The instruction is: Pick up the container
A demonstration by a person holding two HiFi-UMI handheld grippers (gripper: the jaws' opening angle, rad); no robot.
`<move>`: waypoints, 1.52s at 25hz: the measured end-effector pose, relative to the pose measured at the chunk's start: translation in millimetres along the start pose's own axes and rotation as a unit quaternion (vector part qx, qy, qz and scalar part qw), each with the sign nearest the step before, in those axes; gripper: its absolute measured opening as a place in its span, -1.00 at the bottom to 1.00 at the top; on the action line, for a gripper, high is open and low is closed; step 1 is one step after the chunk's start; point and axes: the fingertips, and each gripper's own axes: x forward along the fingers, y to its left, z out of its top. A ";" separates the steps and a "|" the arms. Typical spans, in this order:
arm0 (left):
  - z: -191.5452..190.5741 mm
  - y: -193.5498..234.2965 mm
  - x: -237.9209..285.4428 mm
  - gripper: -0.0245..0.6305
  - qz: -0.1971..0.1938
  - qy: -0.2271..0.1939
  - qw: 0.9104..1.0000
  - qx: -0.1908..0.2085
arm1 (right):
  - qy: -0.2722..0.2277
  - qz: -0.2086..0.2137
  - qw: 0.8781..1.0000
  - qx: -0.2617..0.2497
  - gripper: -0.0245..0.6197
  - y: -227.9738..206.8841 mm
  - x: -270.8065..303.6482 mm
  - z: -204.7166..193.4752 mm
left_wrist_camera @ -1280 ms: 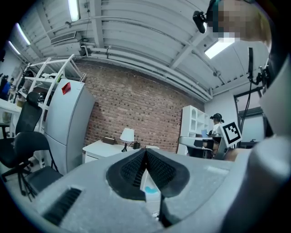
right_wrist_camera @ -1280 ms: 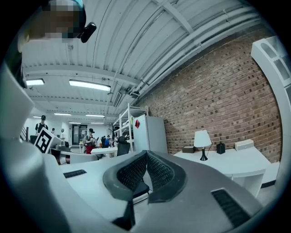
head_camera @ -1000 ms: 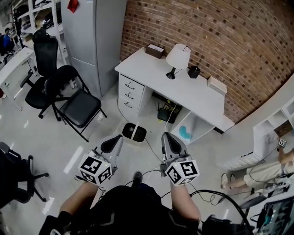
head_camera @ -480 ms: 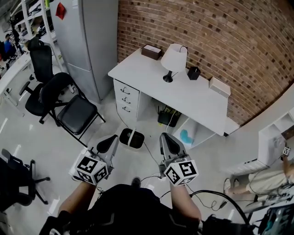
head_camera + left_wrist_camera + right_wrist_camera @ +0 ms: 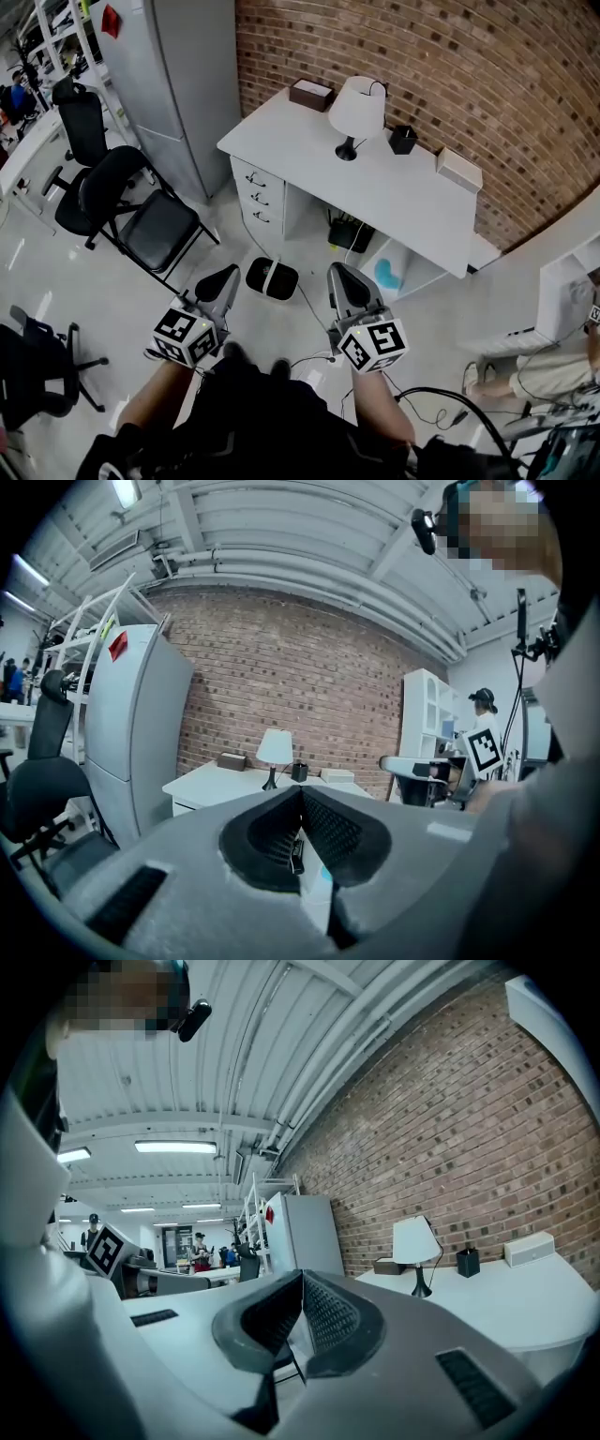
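A small black container (image 5: 402, 139) stands on the white desk (image 5: 394, 202) by the brick wall, right of a white lamp (image 5: 356, 112). It also shows in the left gripper view, as the black container (image 5: 298, 772), and in the right gripper view, as the black container (image 5: 468, 1262). Both grippers are held over the floor, well short of the desk. My left gripper (image 5: 226, 277) is shut with nothing in it, jaws meeting at the left gripper (image 5: 300, 794). My right gripper (image 5: 338, 277) is likewise shut and empty, as the right gripper (image 5: 302, 1279) shows.
A brown box (image 5: 311, 94) and a white box (image 5: 458, 169) also sit on the desk. A black bin (image 5: 272, 278) stands on the floor between the grippers. A folding chair (image 5: 157, 220), an office chair (image 5: 80, 127) and a grey cabinet (image 5: 178, 84) are at left. A seated person (image 5: 539, 361) is at right.
The view has shifted towards the desk, which now sits nearer and more central. Both grippers stay shut and hold the same pose in front of the person.
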 end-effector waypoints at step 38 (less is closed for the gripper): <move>-80.9 196.7 153.5 -0.90 -0.113 0.092 0.988 -0.045 | 0.114 -0.105 0.988 -0.008 -0.90 -56.8 202.1 -114.4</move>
